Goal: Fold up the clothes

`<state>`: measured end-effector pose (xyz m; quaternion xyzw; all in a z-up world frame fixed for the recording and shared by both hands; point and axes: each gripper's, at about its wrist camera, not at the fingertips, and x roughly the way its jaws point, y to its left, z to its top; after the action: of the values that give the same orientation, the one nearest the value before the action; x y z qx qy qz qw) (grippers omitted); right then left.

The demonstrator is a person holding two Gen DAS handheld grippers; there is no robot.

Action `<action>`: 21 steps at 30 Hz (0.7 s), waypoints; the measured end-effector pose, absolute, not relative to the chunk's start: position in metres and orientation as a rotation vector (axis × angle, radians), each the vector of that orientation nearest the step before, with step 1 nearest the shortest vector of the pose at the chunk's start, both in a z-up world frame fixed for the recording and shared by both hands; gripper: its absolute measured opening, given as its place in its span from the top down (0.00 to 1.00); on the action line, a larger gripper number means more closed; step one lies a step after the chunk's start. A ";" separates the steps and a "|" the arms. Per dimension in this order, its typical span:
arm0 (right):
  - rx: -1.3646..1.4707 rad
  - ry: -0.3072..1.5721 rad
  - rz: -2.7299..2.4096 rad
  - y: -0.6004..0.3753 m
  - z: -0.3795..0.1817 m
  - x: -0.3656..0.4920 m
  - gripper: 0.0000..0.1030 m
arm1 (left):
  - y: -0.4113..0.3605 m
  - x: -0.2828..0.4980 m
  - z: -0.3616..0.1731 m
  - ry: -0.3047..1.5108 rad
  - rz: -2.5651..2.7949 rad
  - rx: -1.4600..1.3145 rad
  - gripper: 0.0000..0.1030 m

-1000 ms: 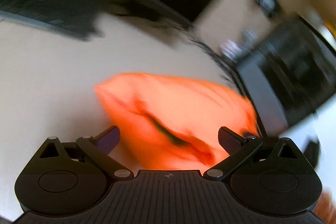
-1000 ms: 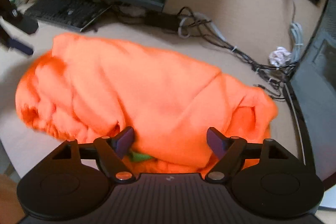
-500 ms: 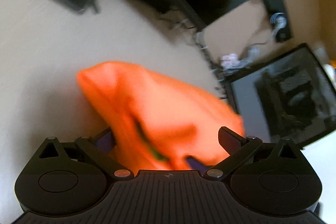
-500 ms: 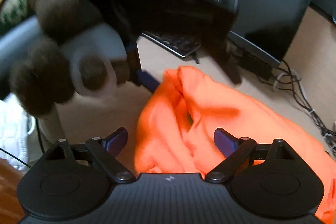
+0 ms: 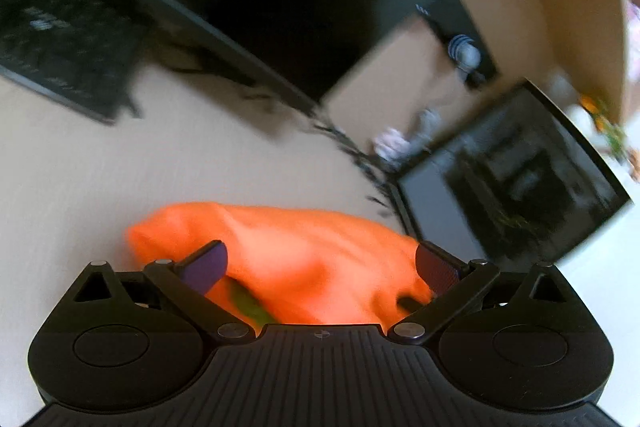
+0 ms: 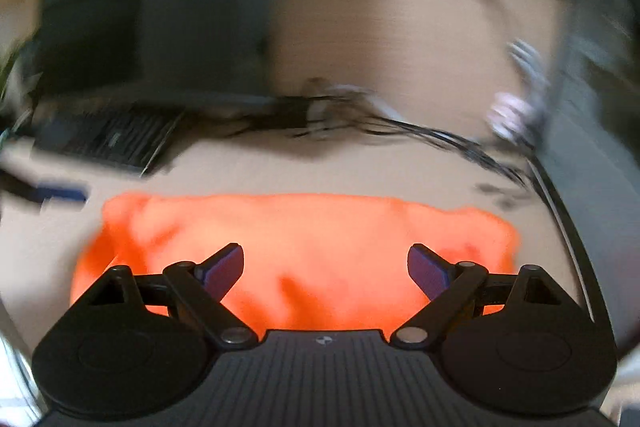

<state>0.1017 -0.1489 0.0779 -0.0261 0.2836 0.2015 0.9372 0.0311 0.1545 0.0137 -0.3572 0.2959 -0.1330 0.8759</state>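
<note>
Both tongs, left [image 5: 318,265] & right [image 6: 325,271], spread wide over orange garment [image 6: 304,239] on desk [image 5: 120,179].

Each gripper is black, with a ribbed housing along the bottom of the frame. The left gripper [image 5: 320,267] and right gripper [image 6: 325,269] have silver pivot screws, round side discs and purple finger pads [image 5: 206,264].

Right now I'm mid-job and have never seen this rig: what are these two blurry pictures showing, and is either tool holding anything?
Each picture comes from a camera on a hand-held two-finger tool, looking forward along its fingers. The left tool and the right tool both stand open, holding nothing. An orange garment lies bunched on the pale desk ahead of each. Behind it are a black keyboard, a monitor and tangled cables. Both pictures are motion-blurred.
</note>
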 end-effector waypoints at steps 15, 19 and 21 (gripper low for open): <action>0.103 0.809 0.649 -0.136 0.045 0.100 0.62 | 0.042 0.033 0.009 0.770 -0.550 -0.253 0.01; 0.152 0.755 0.630 -0.139 0.059 0.117 0.90 | 0.023 0.032 0.020 0.691 -0.499 -0.057 0.01; 0.222 0.723 0.627 -0.143 0.074 0.127 0.90 | 0.014 0.031 0.025 0.651 -0.472 0.041 0.01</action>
<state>0.1274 -0.1432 0.0742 0.1065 0.3470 0.3009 0.8819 0.0310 0.0142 0.0253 0.0198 0.3166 -0.2296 0.9201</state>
